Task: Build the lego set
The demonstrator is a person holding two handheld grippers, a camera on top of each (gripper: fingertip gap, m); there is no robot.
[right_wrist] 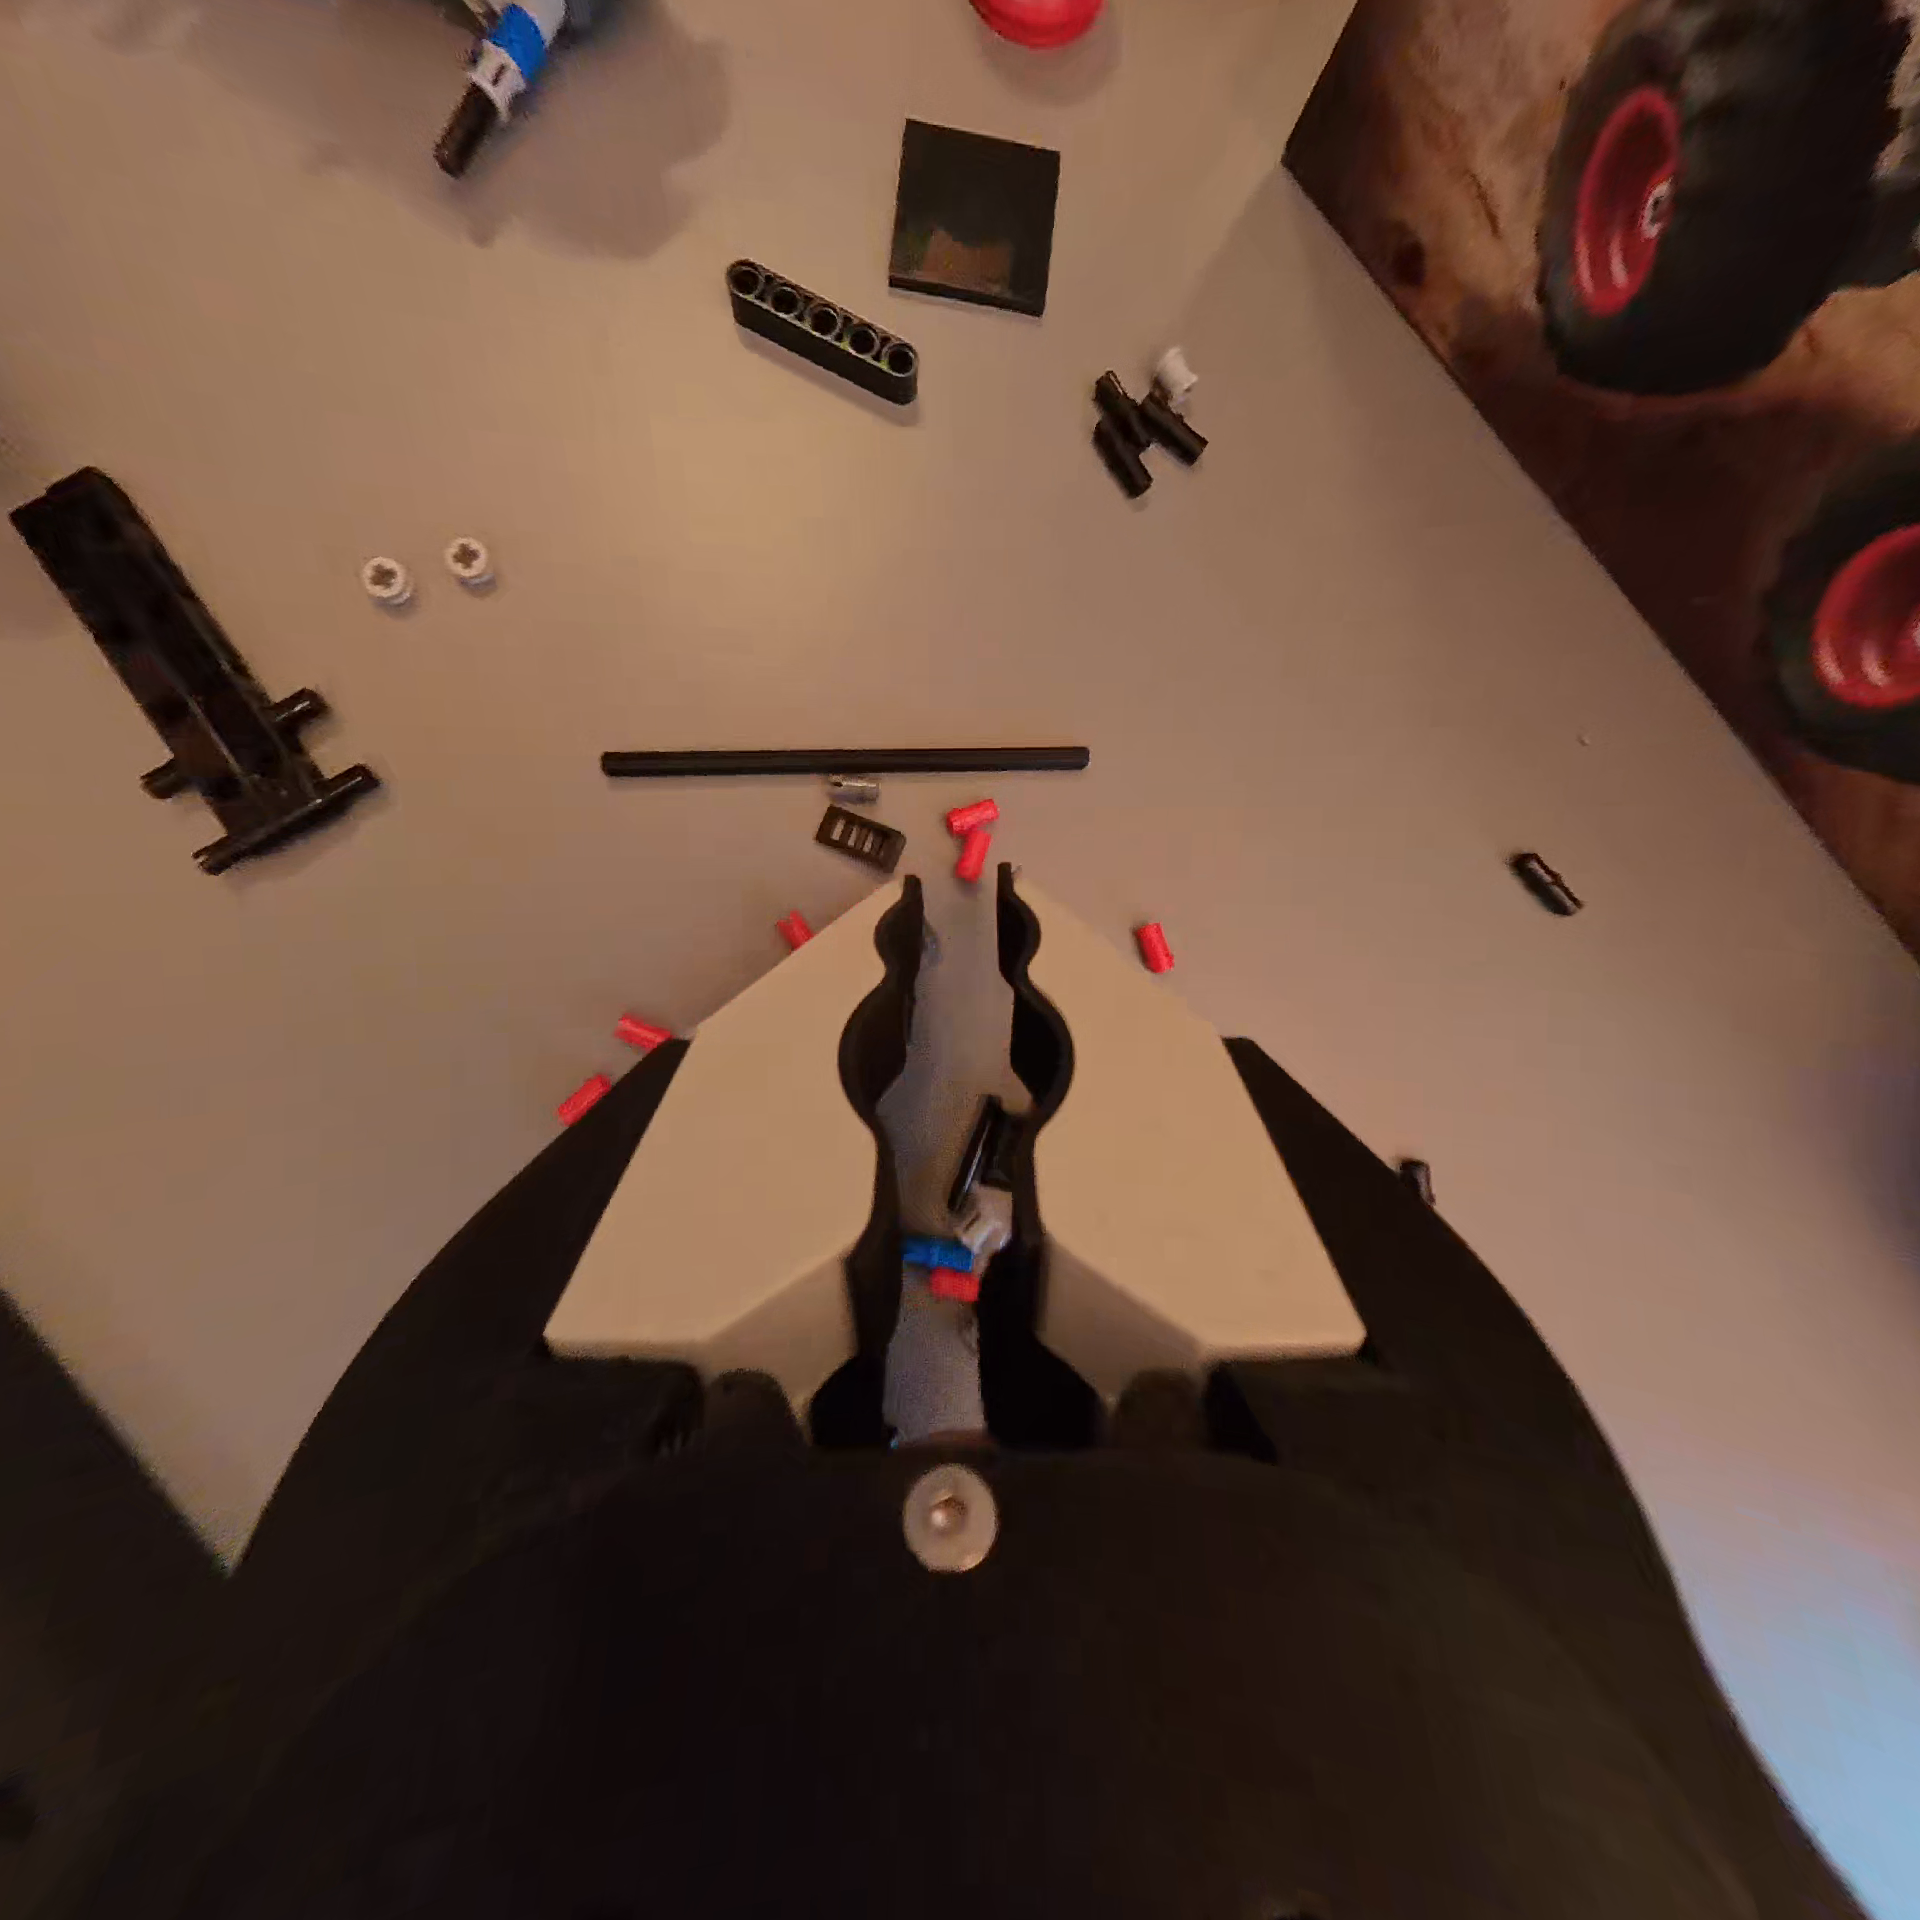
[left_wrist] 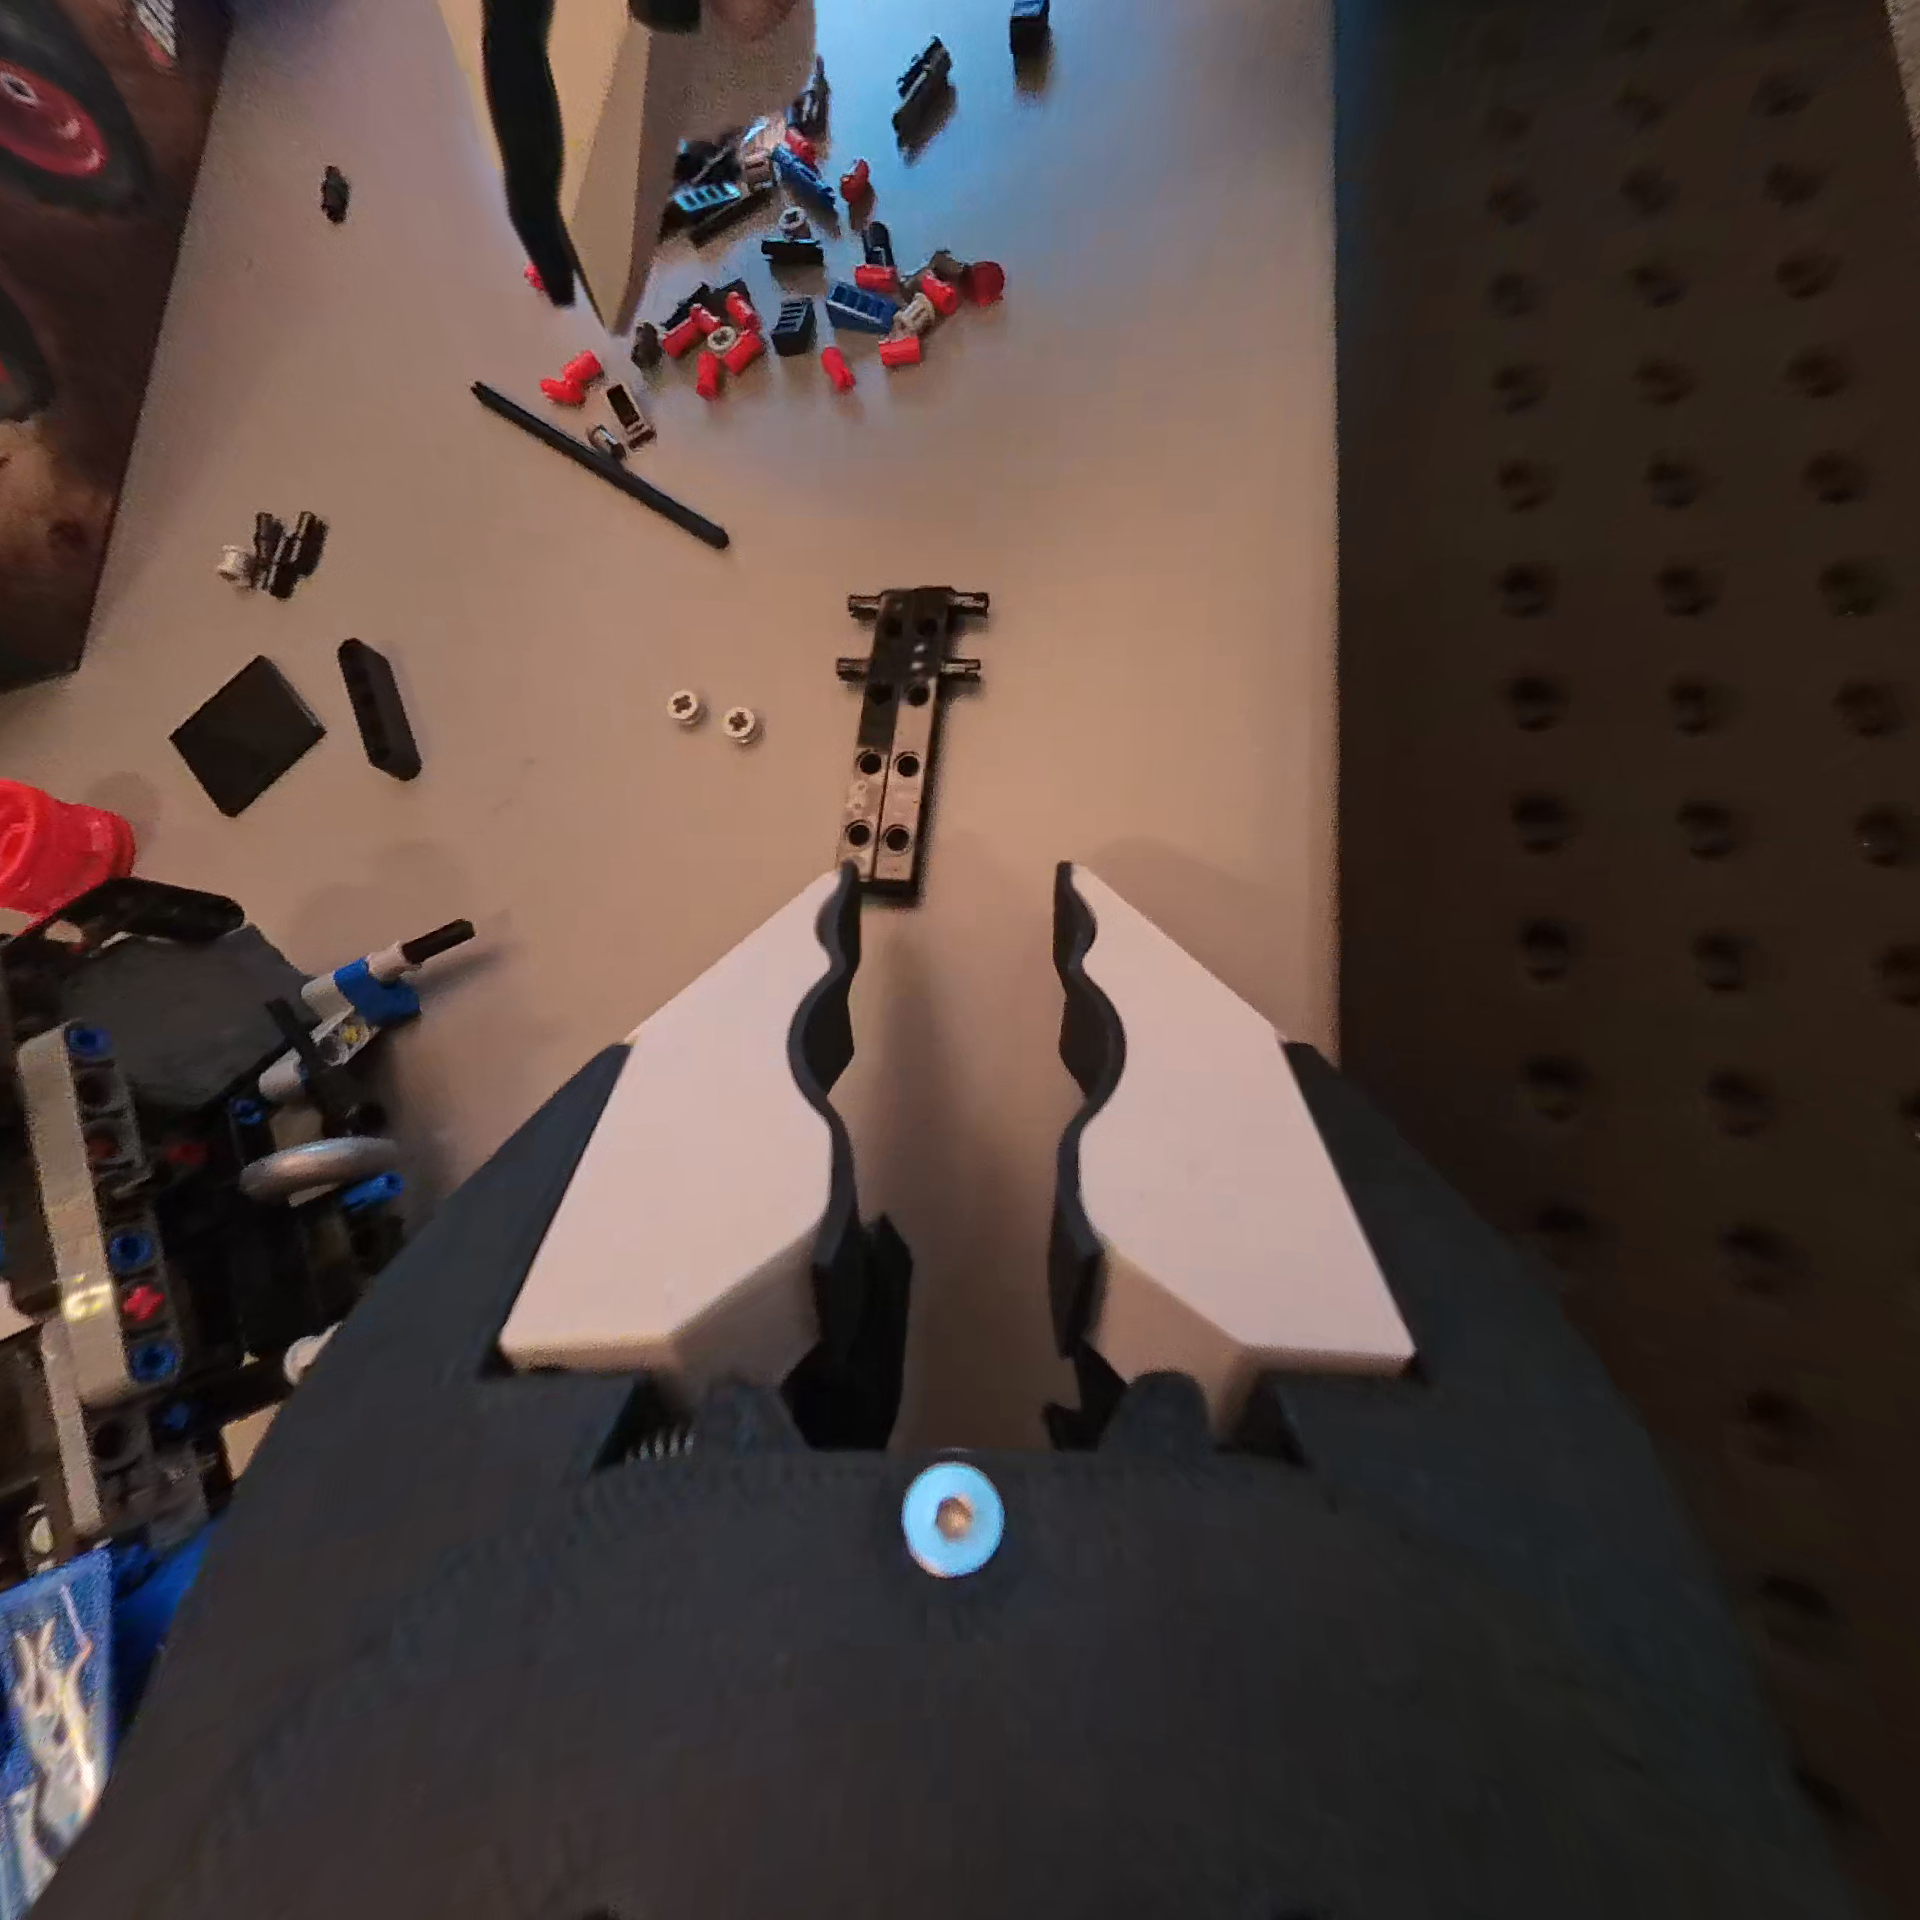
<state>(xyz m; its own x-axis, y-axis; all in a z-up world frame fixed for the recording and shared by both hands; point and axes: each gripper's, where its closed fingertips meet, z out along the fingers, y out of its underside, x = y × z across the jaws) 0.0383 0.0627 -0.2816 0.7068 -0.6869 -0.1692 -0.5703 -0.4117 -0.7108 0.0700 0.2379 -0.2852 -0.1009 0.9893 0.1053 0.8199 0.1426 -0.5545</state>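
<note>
My left gripper (left_wrist: pixel 956 878) is open and empty, low over the table. Its tips are just short of a black double beam with side pins (left_wrist: pixel 899 727), which lies flat; this beam also shows in the right wrist view (right_wrist: pixel 197 675). My right gripper (right_wrist: pixel 958 881) hovers over a pile of small red, blue and black pieces (left_wrist: pixel 810 270). Its jaws stand a narrow gap apart with nothing between them. Two red pins (right_wrist: pixel 971 831) lie just beyond its tips. A long black axle (right_wrist: pixel 844 761) lies crosswise ahead of it. The partly built model (left_wrist: pixel 135 1195) stands at the left.
Two grey bushes (left_wrist: pixel 712 717), a black square tile (left_wrist: pixel 247 732), a short black beam (left_wrist: pixel 379 707) and a cluster of black pins (right_wrist: pixel 1148 426) lie loose on the table. The set's box (right_wrist: pixel 1662 364) borders one side. A dark perforated board (left_wrist: pixel 1662 727) borders the other. Across from one pair of fingers to the other is roughly 20 centimeters.
</note>
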